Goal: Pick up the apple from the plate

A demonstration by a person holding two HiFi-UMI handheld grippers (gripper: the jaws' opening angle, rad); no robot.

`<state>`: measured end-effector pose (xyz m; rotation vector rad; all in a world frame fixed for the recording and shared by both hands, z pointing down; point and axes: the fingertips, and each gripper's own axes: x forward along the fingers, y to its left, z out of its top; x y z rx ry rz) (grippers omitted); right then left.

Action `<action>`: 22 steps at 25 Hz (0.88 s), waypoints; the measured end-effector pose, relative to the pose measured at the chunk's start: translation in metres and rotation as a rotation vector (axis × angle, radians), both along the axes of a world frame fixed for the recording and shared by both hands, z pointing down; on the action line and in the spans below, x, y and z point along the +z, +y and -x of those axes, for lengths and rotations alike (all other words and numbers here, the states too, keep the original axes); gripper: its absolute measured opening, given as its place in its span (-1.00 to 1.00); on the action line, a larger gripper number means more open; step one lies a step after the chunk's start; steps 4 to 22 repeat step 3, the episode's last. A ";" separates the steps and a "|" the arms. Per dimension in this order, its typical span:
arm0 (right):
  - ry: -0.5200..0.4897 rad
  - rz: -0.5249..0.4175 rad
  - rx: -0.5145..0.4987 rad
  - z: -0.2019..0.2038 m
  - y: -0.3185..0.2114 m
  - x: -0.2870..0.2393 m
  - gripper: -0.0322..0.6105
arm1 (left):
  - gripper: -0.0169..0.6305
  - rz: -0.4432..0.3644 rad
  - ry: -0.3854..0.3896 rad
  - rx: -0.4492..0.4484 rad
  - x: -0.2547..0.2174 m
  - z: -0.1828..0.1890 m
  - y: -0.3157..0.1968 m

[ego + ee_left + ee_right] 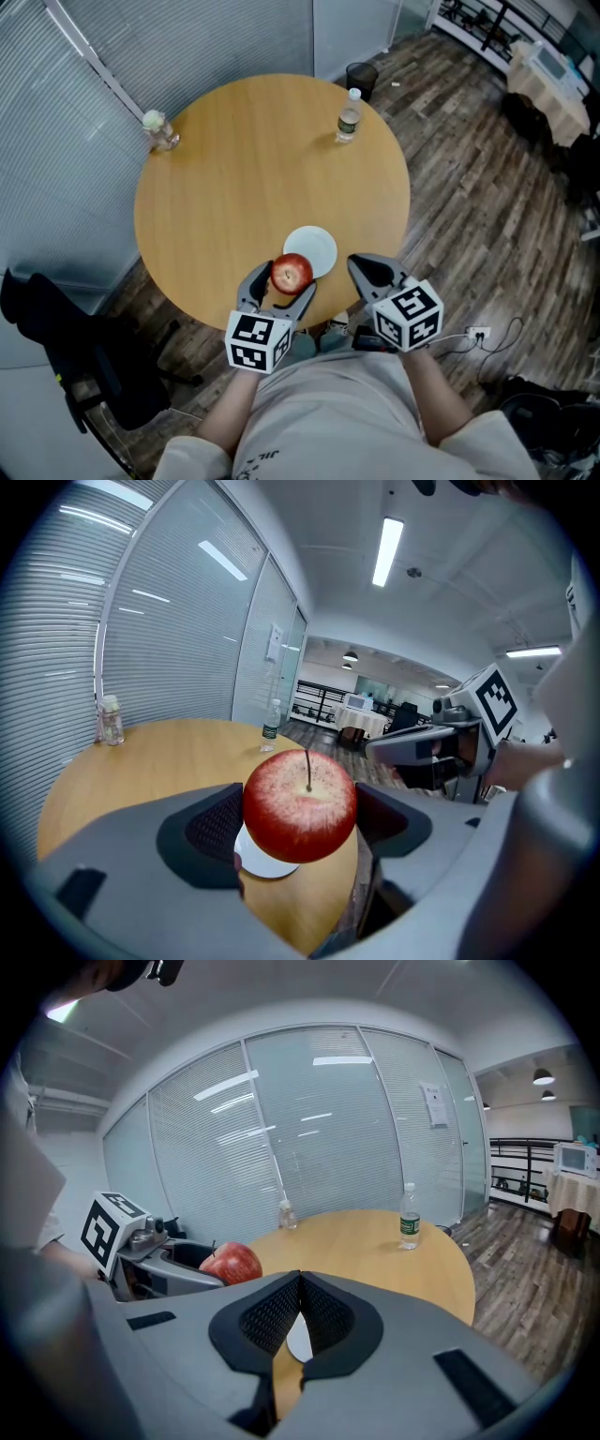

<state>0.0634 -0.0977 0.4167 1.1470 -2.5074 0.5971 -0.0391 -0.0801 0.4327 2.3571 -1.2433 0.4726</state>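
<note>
Left gripper (281,292): jaws clamped on the apple (300,804), held above the plate (313,249)
Right gripper (300,1321): jaws pressed together, nothing held

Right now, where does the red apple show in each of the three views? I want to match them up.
Head view: the round red apple is low and centre, between the jaws of the left hand-held gripper.
Left gripper view: the apple is dead centre, gripped by both jaws.
Right gripper view: the apple is left of centre, at mid-height.
Shared landmark: the clear plastic bottle with a green label.
</note>
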 end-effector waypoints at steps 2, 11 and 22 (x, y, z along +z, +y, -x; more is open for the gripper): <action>0.001 0.001 0.001 -0.002 0.001 0.001 -0.81 | 0.22 0.002 0.000 0.002 0.001 -0.002 0.000; 0.001 0.001 0.002 -0.003 0.001 0.001 -0.81 | 0.22 0.003 0.000 0.004 0.001 -0.003 0.001; 0.001 0.001 0.002 -0.003 0.001 0.001 -0.81 | 0.22 0.003 0.000 0.004 0.001 -0.003 0.001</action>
